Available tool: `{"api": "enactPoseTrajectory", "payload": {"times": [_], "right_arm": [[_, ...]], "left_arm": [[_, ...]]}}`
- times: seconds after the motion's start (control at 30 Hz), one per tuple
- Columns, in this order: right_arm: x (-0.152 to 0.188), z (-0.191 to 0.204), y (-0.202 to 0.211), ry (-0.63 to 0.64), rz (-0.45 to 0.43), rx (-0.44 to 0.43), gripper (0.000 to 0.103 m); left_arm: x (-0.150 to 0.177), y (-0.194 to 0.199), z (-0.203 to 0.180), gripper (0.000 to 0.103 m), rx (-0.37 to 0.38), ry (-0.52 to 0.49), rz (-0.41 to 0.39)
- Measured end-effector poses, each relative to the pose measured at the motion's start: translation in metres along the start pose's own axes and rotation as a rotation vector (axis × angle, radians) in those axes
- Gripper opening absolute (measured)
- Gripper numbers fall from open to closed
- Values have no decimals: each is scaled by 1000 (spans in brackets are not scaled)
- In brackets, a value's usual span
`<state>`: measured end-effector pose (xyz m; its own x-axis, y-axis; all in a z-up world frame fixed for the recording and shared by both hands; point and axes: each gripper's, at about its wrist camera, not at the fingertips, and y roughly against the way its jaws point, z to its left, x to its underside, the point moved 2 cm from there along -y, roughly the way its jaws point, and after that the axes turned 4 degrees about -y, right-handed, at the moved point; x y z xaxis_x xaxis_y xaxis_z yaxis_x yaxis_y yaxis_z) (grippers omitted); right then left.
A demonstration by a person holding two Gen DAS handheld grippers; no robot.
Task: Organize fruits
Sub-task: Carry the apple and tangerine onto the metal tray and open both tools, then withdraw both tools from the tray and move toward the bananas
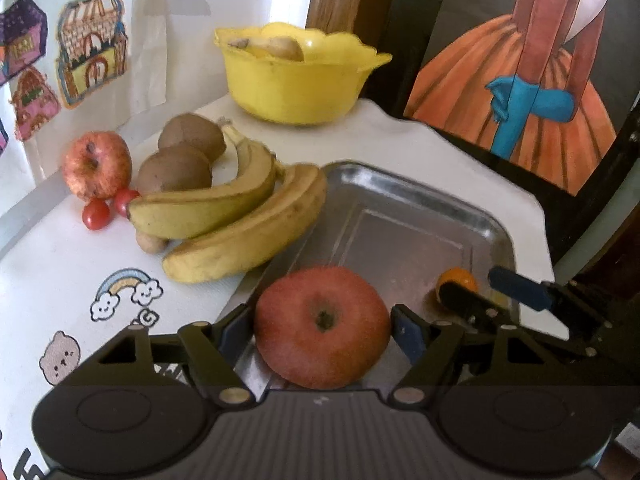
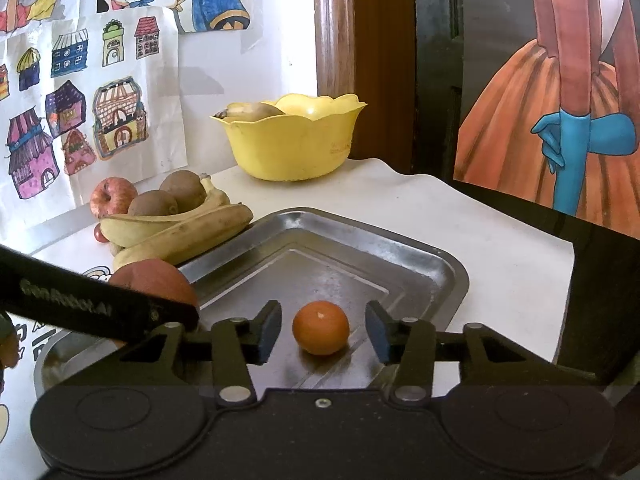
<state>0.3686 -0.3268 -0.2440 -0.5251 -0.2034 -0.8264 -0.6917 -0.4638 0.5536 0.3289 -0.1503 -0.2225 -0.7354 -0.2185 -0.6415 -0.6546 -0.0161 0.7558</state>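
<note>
A: Left wrist view shows my left gripper (image 1: pixel 322 330) with its fingers on both sides of the big red apple (image 1: pixel 322 326), at the near edge of the metal tray (image 1: pixel 404 200). It looks like it is hugging the apple, but I can't tell how tight.

B: And the other one?

A: My right gripper (image 2: pixel 322 330) is wide open around the little orange (image 2: pixel 321 333), not touching it. The orange sits in the tray.

B: What should I do well?

A: I think: set the apple flat so it won't roll, then let go slowly.

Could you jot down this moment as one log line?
left gripper: open around apple | right gripper: open around orange | both on tray
</note>
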Motion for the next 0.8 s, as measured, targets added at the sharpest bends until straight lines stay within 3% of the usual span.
{"api": "enactPoseTrajectory", "payload": {"times": [0.17,0.43,0.8], "right_arm": [[-1,2,14,-13,-26,21,67],[-4,14,47,-58,-72,98,89],[-1,74,99,-129,-132,251,101]], "left_arm": [[-2,14,3,86,10,-5,-26],[-5,42,27,100,5,-4,-82],[0,85,83,103,28,-97,-117]]}}
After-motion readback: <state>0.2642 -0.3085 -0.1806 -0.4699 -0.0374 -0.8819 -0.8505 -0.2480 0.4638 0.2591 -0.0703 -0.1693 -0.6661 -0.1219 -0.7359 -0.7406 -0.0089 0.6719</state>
